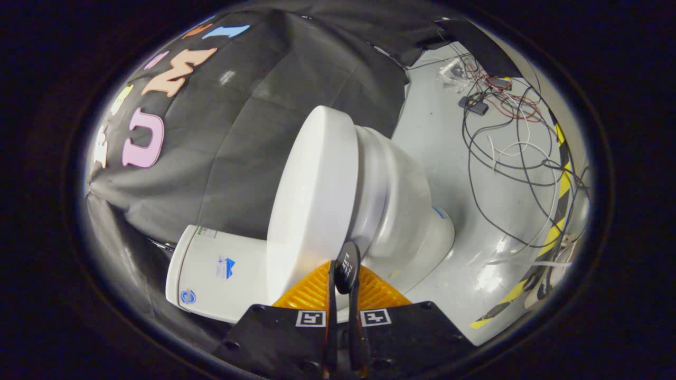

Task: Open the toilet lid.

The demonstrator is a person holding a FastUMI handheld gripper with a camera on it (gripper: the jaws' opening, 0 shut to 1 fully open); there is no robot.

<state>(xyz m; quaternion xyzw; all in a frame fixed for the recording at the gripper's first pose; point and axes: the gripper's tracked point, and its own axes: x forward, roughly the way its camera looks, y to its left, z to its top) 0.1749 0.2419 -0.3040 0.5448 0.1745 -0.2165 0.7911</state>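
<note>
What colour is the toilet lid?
Plain white, seen best in the gripper view: the toilet lid lies just beyond the closed claw.

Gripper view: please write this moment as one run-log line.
gripper: shut on small black tab | white toilet lid: closed | white tank: beside fingers

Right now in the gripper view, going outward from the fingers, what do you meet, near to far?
Gripper, fingers closed together with nothing between them → toilet lid, still down on the bowl, just ahead of the fingertips → toilet bowl beyond the lid → grey floor → tangle of cables farthest off.
</note>
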